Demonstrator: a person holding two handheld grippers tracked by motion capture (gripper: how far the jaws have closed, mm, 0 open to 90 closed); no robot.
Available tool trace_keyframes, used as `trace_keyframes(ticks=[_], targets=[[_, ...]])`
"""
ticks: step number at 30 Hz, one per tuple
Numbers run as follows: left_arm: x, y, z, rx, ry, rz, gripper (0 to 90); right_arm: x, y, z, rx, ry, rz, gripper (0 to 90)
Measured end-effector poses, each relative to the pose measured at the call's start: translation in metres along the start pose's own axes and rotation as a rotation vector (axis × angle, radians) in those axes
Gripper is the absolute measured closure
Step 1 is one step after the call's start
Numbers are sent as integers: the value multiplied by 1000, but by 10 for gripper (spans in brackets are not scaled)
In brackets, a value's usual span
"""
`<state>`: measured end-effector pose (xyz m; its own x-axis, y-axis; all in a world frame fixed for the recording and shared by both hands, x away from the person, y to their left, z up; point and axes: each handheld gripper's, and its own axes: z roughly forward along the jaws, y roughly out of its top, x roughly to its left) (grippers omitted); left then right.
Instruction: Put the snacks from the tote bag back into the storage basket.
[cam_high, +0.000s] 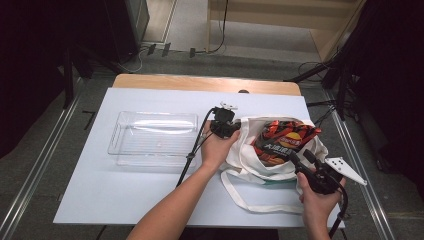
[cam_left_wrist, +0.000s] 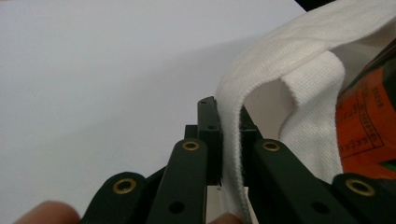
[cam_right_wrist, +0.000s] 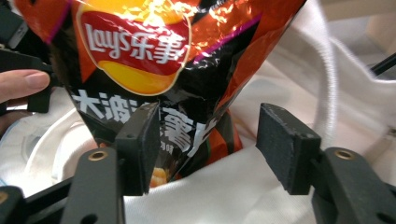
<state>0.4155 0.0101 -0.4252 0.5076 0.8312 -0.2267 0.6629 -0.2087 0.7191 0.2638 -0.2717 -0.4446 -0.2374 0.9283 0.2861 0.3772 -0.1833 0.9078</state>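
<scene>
Hiding its lower half, the tote bag (cam_high: 260, 167) swallows the chip bag (cam_high: 282, 140) — bottom unseen.

Both forearms bare, no sleeves showing. Left tongs (cam_high: 231, 126): black body, black cable trailing off, brass-ringed pivots on flat black links. Right tongs (cam_high: 299, 161): same black build, square dark pads (cam_right_wrist: 285, 144), grey three-cornered plate with small holes on top.
</scene>
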Motion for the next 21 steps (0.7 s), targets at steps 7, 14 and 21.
trace_keyframes(ticks=[7, 14, 21], targets=[[-2, -3, -3, -2, -13, 21, 875, 0, 6, 36, 85, 105, 24, 437], [-3, -3, -3, -1, -13, 40, 872, 14, 20, 43, 123, 92, -27, 777], [-3, -7, -7, -21, -30, 30, 856, 13, 23, 32, 63, 108, -66, 900]])
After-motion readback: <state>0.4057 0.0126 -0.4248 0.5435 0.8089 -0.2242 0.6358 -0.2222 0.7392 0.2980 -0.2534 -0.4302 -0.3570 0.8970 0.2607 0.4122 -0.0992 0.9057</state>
